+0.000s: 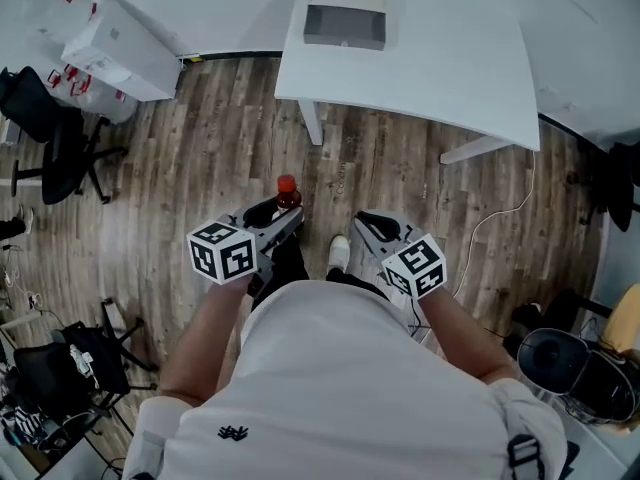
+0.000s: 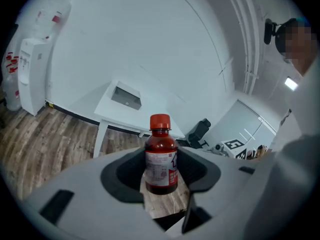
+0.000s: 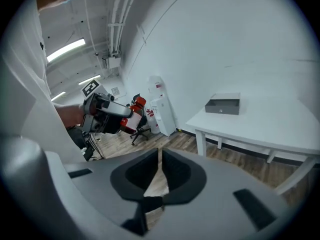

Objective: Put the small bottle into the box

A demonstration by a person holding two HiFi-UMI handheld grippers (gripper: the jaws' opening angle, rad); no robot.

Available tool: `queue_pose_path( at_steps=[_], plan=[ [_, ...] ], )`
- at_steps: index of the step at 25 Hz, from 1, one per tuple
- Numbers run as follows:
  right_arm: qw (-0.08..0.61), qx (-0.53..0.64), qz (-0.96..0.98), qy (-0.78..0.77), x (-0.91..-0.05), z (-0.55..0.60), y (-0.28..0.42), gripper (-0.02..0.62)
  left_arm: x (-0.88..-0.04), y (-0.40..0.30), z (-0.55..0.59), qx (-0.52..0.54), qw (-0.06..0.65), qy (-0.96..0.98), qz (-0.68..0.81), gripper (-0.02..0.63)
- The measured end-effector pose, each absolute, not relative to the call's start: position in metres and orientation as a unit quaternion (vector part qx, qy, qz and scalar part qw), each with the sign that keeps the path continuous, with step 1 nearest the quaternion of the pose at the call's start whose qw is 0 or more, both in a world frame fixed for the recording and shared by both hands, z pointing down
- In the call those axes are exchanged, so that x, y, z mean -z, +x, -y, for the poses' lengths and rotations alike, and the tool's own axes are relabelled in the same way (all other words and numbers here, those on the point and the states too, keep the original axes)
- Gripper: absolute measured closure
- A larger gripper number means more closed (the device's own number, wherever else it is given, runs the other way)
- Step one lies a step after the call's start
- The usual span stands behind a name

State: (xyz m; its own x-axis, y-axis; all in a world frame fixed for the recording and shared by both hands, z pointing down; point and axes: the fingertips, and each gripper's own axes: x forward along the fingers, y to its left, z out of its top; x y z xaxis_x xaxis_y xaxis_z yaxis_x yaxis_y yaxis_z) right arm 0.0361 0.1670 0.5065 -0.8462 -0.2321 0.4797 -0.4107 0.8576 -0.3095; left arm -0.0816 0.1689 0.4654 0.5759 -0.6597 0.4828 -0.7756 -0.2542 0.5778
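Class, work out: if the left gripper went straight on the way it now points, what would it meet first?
Probably the white table bearing the grey box; the left gripper, holding the small bottle, aims there, though depth is unclear.

White bench (image 1: pixel 450 58) on wood-plank floor (image 1: pixel 200 148). Black office chair (image 1: pixel 55 138) and water dispenser (image 1: pixel 120 48) at left. White cable (image 1: pixel 497 215) runs across the floor at right.

left gripper (image 1: pixel 285 213) fingers clamped on small bottle (image 2: pixel 161 156), right gripper (image 1: pixel 368 224) fingers together, both angled downward
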Motion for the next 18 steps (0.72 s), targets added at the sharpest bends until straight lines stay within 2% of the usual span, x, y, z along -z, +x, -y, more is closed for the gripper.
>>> queue_pose_path(
  at_steps=[4,18],
  plan=[
    [0.222,-0.22,0.926,0.21,-0.509,-0.13,0.034,0.589,-0.467,-0.088,-0.118,-0.074,0.404,0.805,0.428,0.405],
    [0.19,-0.24,0.88,0.364,-0.481,-0.017,-0.003,0.589,-0.475,-0.118,0.04,-0.131,0.39,0.855,0.316,0.405]
  ],
)
